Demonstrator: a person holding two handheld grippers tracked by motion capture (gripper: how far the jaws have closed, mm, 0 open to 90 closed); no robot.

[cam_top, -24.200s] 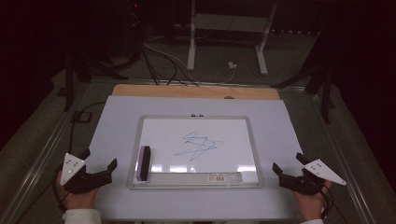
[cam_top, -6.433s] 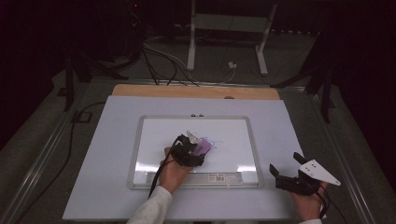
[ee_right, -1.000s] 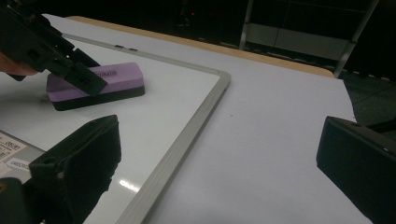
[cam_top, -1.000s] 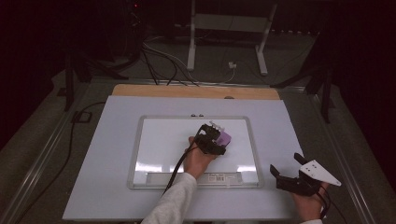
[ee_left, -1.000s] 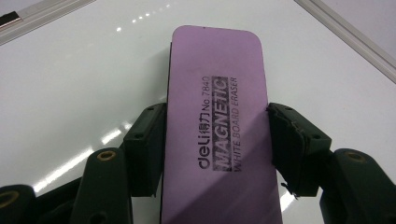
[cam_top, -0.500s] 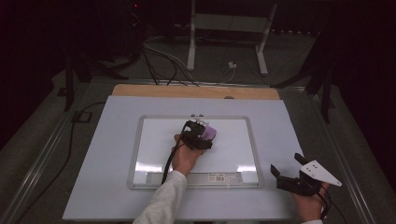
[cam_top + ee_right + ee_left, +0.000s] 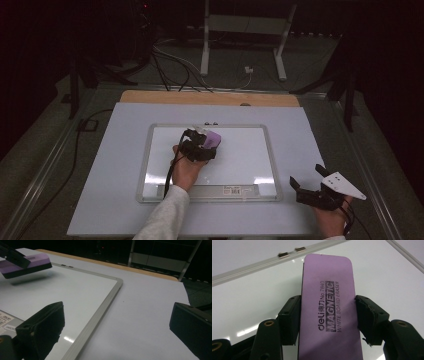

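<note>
A purple magnetic whiteboard eraser [image 7: 328,302] sits between the two black jaws of my left gripper [image 7: 328,316], which is shut on its long sides. In the high view that left gripper [image 7: 206,146] holds the eraser [image 7: 214,137] over the upper middle of the wiped white whiteboard [image 7: 240,160]. The right gripper view shows the eraser [image 7: 25,263] raised slightly, with its shadow on the whiteboard [image 7: 62,295]. My right gripper [image 7: 306,186] rests off the board's lower right corner, open, with nothing between its jaws [image 7: 117,327].
The board lies on a pale table cover [image 7: 110,165], with a wooden table edge [image 7: 210,97] behind. A label strip [image 7: 235,190] runs along the board's near rim. The left gripper's cable [image 7: 167,180] trails along the forearm. Stand legs [image 7: 240,45] and cables lie on the floor beyond.
The left hand has carried the eraser leftward across the upper part of the board. The blue scribble seen much earlier is gone. The right hand has stayed put.
</note>
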